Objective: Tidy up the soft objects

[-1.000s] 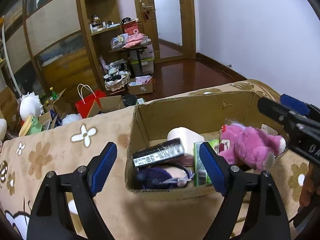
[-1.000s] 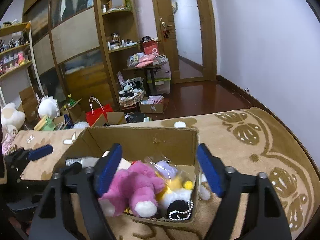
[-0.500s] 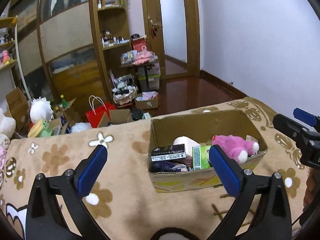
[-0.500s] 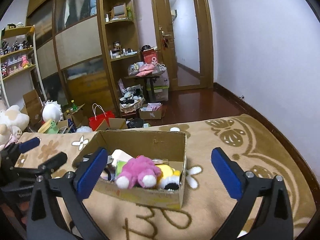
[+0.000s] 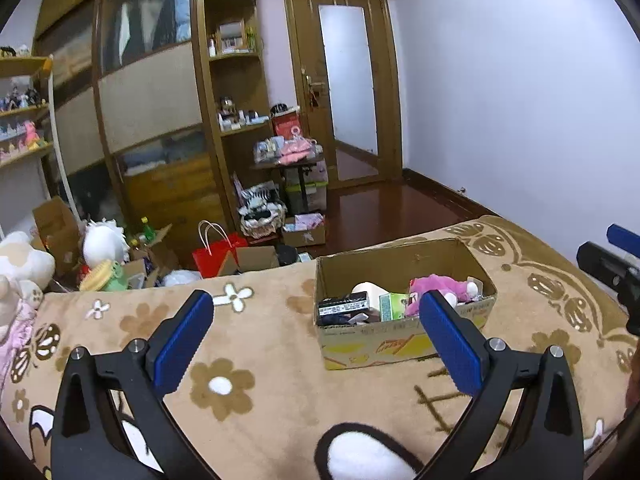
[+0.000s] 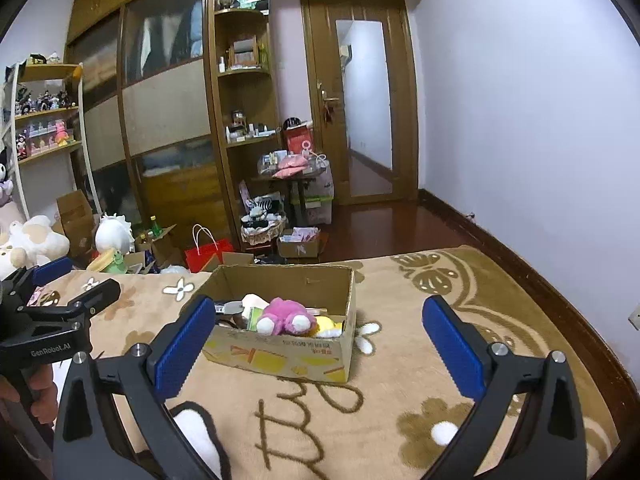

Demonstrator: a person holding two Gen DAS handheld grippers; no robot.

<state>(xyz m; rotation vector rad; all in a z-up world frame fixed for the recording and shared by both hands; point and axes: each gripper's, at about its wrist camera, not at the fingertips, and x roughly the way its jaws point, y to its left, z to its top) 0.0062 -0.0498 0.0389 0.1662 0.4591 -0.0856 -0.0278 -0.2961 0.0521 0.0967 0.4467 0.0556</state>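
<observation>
An open cardboard box (image 5: 372, 346) stands on the tan flowered blanket (image 5: 260, 344); it also shows in the right wrist view (image 6: 288, 354). In it lie a pink plush toy (image 5: 440, 285), also in the right wrist view (image 6: 286, 314), a yellow plush (image 6: 328, 323), a green carton (image 5: 391, 305), a black pack (image 5: 344, 305) and a white item (image 5: 367, 289). My left gripper (image 5: 316, 340) is open and empty, well back from the box. My right gripper (image 6: 318, 346) is open and empty, also back from it.
Beyond the bed's far edge the floor holds a red bag (image 5: 218, 254), cardboard boxes (image 5: 304, 234) and white plush toys (image 6: 114, 234). A wooden wardrobe and shelves (image 5: 224, 120) stand behind. A door (image 6: 366, 116) is at the back. The wall (image 6: 540, 120) runs along the right.
Both grippers have pulled back and up from the box, which now looks smaller and farther away. Both stay open and empty. The box contents have not moved.
</observation>
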